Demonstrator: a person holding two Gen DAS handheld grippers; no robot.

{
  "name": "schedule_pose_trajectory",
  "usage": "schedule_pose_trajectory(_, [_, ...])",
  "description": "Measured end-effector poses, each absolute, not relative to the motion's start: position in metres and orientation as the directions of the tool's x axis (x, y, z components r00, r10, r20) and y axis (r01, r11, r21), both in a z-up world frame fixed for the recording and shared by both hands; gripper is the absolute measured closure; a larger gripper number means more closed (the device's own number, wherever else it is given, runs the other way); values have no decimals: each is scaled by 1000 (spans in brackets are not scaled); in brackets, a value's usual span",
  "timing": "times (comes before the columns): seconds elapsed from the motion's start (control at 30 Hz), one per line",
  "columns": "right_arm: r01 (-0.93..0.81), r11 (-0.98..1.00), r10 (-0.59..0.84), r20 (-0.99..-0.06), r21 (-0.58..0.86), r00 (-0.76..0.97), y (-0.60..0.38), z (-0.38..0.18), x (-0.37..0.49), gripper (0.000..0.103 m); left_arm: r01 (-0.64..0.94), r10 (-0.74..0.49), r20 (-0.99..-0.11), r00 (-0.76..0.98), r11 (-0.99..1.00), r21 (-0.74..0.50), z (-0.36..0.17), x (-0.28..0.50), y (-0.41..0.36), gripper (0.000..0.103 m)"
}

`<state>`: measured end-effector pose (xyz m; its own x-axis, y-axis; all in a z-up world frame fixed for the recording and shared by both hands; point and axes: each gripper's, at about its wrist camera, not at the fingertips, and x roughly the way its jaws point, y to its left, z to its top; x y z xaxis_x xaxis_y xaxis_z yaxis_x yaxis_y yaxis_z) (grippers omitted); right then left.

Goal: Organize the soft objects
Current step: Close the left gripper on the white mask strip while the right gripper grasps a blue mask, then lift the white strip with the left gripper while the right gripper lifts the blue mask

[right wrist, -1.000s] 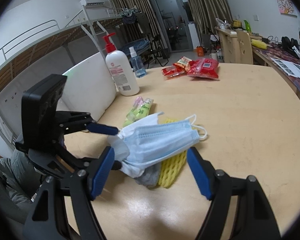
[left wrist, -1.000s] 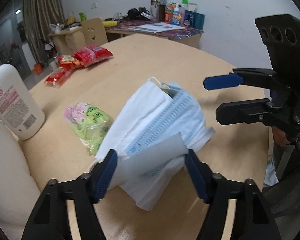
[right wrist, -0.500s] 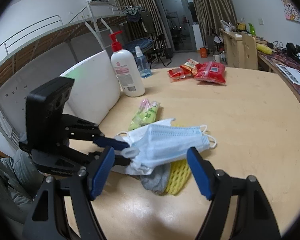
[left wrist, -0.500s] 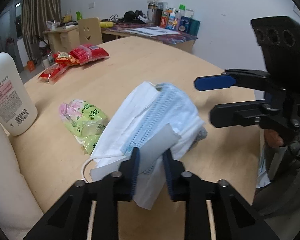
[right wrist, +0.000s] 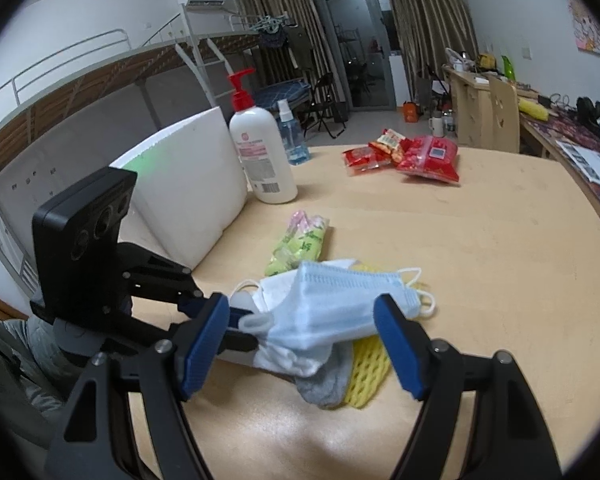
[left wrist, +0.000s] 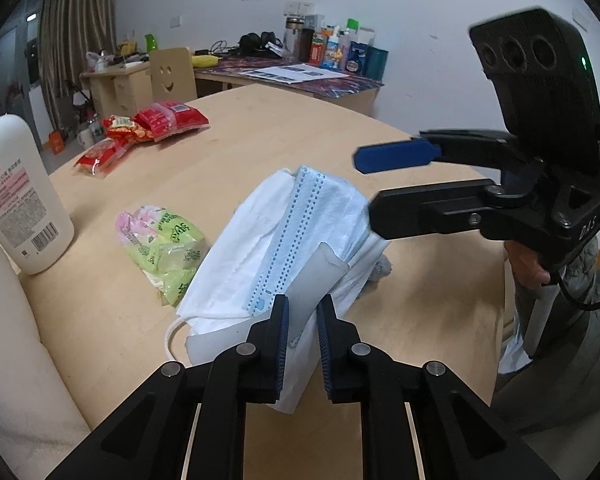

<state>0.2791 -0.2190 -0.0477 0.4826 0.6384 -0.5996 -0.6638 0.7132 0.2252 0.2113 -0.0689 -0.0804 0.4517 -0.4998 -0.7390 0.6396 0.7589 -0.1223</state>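
Observation:
A bundle of blue and white face masks [left wrist: 284, 240] hangs just above the wooden table [left wrist: 260, 140]. My left gripper [left wrist: 302, 332] is shut on the near end of the bundle. It also shows in the right wrist view [right wrist: 236, 320], holding the masks [right wrist: 332, 304] by their left end. My right gripper [right wrist: 300, 340] is open, its fingers on either side of the masks without touching them. It shows at the right in the left wrist view [left wrist: 364, 188]. Under the masks lie a grey sock [right wrist: 324, 384] and a yellow foam net [right wrist: 366, 376].
A green snack packet [left wrist: 160, 240] lies left of the masks. Red snack bags [left wrist: 152, 128] lie farther back. A white lotion bottle [right wrist: 260, 152] and a small blue spray bottle [right wrist: 292, 136] stand beside a white foam board [right wrist: 188, 176]. A cluttered desk [left wrist: 300, 72] stands behind the table.
My left gripper has shut on the near end of the mask bundle, which was loose between its open fingers a second ago. My right gripper stays open around the masks.

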Motion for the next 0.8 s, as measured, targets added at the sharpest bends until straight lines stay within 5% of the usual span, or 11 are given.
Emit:
schedule_pose_trajectory(0.17, [-653,732,601,-636,195,484,-209,-57,287,25,654,-514,-732,448,746,-124,-79,210,-69,88])
schedule_pose_trajectory(0.27, [-652,732,595,-653,199,468,-206,-61,290,54,658,-517,-735,440,742,-128,-80,210,-70,88])
schedule_pose_trajectory(0.5, [-623,749,591,-654,227,472,-219,-63,286,82,657,-524,-727,444,742,-133,-79,209,-70,88])
schedule_pose_trajectory(0.8, [-604,761,587,-648,238,485,-224,-63,285,85,662,-556,-705,440,732,-164,-75,210,-67,88])
